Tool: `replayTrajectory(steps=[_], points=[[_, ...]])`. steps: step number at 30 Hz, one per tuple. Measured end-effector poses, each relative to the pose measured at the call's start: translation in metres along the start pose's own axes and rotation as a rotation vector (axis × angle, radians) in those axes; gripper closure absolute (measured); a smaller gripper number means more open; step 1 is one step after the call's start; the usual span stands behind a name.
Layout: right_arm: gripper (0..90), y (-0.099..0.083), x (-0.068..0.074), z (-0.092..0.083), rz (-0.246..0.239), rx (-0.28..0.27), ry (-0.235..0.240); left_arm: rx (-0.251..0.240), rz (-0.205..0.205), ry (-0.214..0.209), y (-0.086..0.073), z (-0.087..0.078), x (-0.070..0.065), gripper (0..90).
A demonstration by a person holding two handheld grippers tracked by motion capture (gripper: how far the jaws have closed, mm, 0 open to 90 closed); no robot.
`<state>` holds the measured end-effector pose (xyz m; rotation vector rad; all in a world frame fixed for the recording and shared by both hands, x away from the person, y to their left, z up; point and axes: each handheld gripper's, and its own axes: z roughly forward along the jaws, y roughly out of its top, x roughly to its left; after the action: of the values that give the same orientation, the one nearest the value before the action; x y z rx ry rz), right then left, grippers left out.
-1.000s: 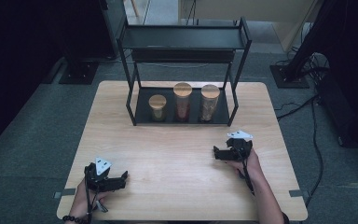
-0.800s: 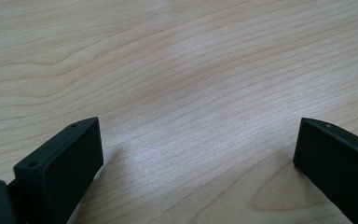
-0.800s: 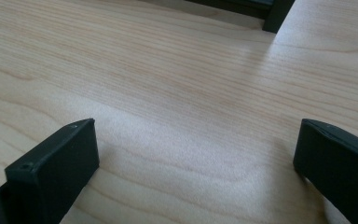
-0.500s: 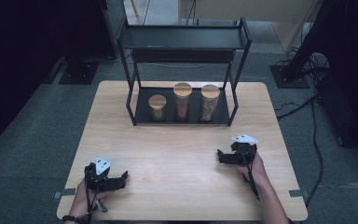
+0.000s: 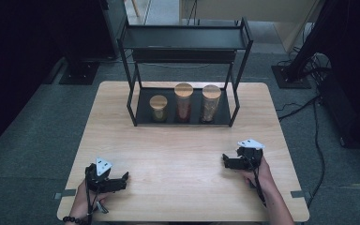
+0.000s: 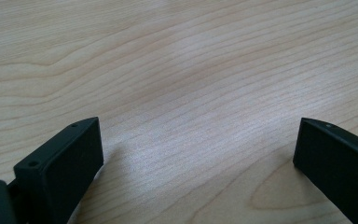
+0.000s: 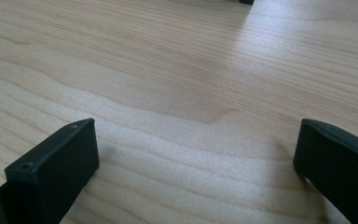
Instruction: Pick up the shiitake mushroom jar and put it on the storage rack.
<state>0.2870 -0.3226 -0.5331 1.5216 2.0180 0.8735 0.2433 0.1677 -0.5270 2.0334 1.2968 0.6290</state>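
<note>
Drifting back toward the table's [image 5: 178,187] right edge, the right gripper [image 5: 226,161] is retreating from the jars [image 5: 183,101], jaws spread, empty; the left gripper [image 5: 124,180] is idling released near the front-left corner.

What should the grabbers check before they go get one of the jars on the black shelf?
1. Left gripper open, nothing between its jaws: ok.
2. Right gripper open, nothing held: ok.
3. Three jars upright on the rack's bottom shelf, lids on: ok.
4. Bare table between grippers and rack: ok.
5. Room under the top shelf for a gripper: cannot tell.
6. What fills the jars: cannot tell.
</note>
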Motion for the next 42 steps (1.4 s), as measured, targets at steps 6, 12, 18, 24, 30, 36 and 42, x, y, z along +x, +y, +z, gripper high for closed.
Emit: replayTrajectory(steps=[6,12,18,24,30,36,42], points=[[0.0,-0.005,-0.003,-0.005,0.002,0.002,-0.001,-0.001,0.001,0.001,0.000,0.000,0.000,1.6],[0.0,-0.009,-0.007,-0.010,-0.002,0.000,0.001,-0.001,0.001,0.001,0.000,0.000,0.000,1.6],[0.0,-0.014,-0.011,-0.014,0.000,0.001,0.000,-0.001,0.001,0.001,0.000,0.000,0.000,1.6],[0.0,-0.019,-0.016,-0.020,0.004,0.001,-0.002,-0.002,0.002,0.002,0.000,0.000,0.000,1.6],[0.0,-0.024,-0.020,-0.025,0.006,0.001,-0.007,-0.003,0.004,0.004,0.000,0.000,-0.001,1.6],[0.0,-0.031,-0.025,-0.032,0.015,0.001,-0.013,-0.003,0.006,0.007,0.000,0.000,-0.001,1.6],[0.0,-0.037,-0.029,-0.038,0.017,0.000,-0.015,-0.003,0.006,0.008,0.000,0.000,-0.001,1.6]])
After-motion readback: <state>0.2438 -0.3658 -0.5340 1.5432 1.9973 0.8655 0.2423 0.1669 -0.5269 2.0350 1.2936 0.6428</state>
